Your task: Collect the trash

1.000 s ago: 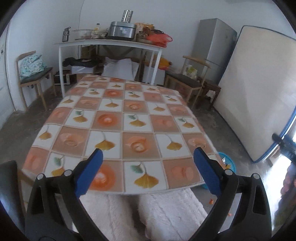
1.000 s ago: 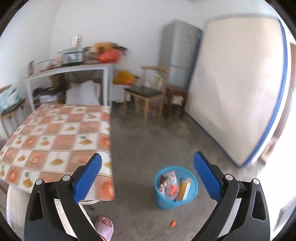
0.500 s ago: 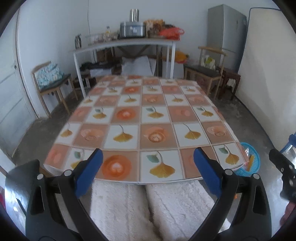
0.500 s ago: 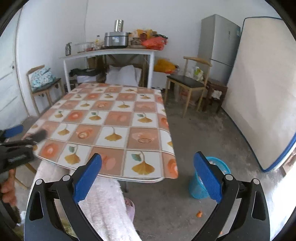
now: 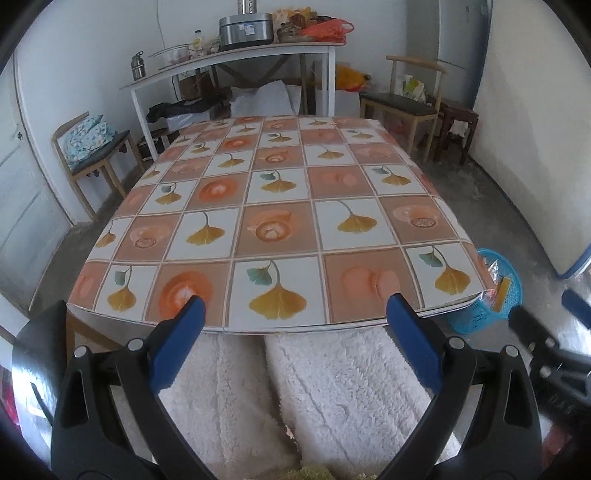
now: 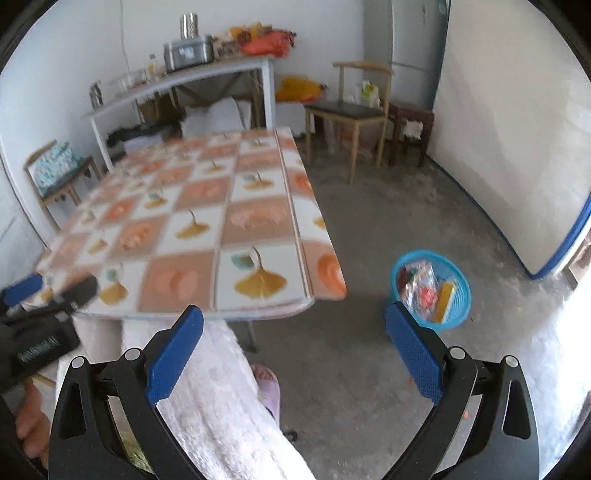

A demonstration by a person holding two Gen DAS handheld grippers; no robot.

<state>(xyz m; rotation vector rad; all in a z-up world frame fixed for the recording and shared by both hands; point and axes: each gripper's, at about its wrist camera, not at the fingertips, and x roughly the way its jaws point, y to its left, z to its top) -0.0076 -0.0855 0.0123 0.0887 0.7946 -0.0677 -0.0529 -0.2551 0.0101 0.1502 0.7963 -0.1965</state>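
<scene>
- My left gripper [image 5: 293,336] has its blue-padded fingers spread wide with nothing between them, held over my lap at the near edge of the table.
- My right gripper [image 6: 293,345] is likewise spread and empty, held off the table's near right corner above the bare grey concrete floor [image 6: 388,206].
- The table carries an orange-and-white checked oilcloth printed with ginkgo leaves [image 5: 277,206]; from the left wrist view its surface shows nothing lying on it.
- The round blue plastic mesh basket [image 6: 458,295] stands on the floor just right of the table's near right corner, apart from the table leg.
- Inside the basket I see crumpled clear and red wrappers [image 6: 419,284] and a yellow packet [image 6: 445,299] leaning against its wall.
- One small orange scrap [image 6: 466,415] lies on the floor near me, behind the right finger; it is too small to identify.
- My legs in fluffy white fleece trousers [image 5: 332,387] reach under the table, and a pink slipper [image 6: 267,384] shows on the floor.
- At the far wall stands a white shelf table [image 5: 236,62] loaded with a metal cooker [image 5: 245,28] and an orange bag [image 5: 327,29].
</scene>
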